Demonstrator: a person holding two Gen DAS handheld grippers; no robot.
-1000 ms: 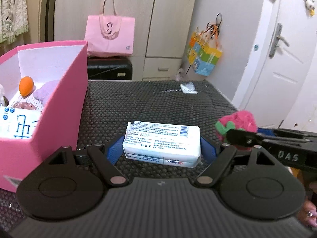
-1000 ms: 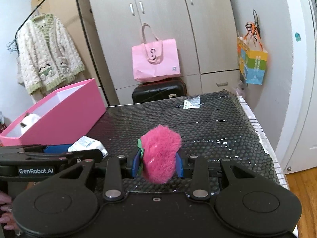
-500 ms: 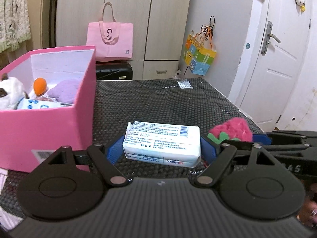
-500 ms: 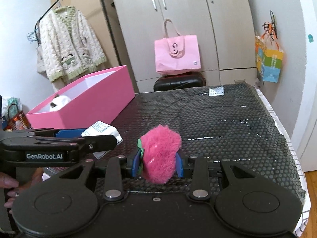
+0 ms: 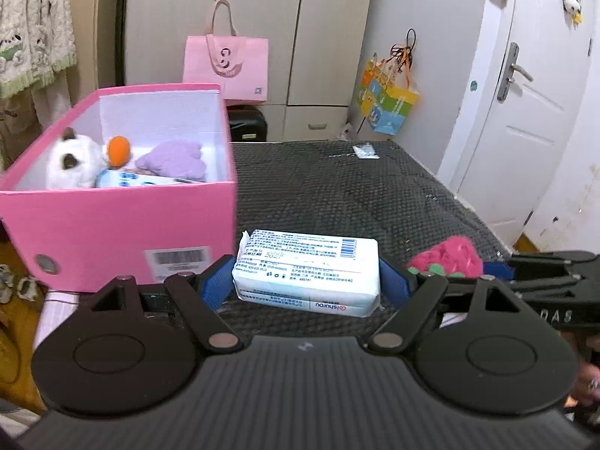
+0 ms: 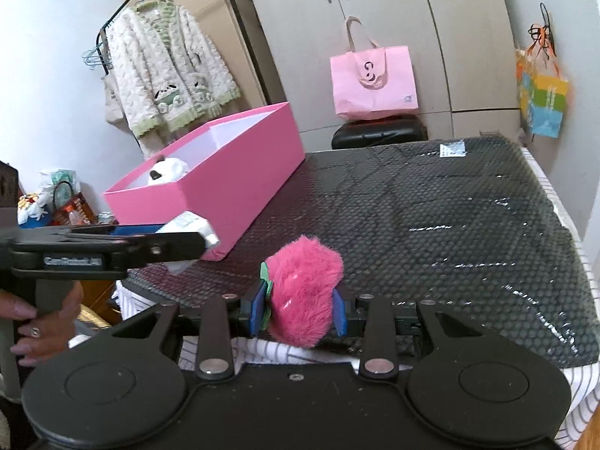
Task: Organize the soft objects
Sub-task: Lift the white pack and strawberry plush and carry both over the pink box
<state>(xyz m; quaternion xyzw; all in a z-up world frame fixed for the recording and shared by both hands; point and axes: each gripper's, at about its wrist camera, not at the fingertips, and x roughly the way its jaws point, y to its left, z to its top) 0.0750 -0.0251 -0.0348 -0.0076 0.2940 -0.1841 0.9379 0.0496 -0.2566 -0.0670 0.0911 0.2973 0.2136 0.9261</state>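
Observation:
My left gripper [image 5: 305, 281] is shut on a white tissue pack [image 5: 305, 272] and holds it above the near edge of the black mat [image 5: 337, 195], right of the pink box [image 5: 120, 225]. The box holds a white plush cat [image 5: 73, 163], an orange ball [image 5: 118, 150], a purple plush [image 5: 172, 159] and a blue-white pack. My right gripper [image 6: 298, 309] is shut on a fluffy pink strawberry plush [image 6: 303, 288], held over the mat's near edge [image 6: 412, 225]. The plush also shows in the left wrist view [image 5: 446, 260]. The pink box [image 6: 225, 187] and the left gripper [image 6: 210, 238] show at the left in the right wrist view.
A small clear packet [image 6: 452, 149] lies at the mat's far edge. Behind the table are a black case [image 6: 378, 135] with a pink tote bag [image 6: 375, 78], wardrobes, a colourful hanging bag [image 5: 390, 108] and a white door [image 5: 525, 112]. A cardigan [image 6: 168, 75] hangs at left.
Both grippers have risen and drawn back toward the table's near edge with their objects. The pink box's contents now show more fully in the left wrist view.

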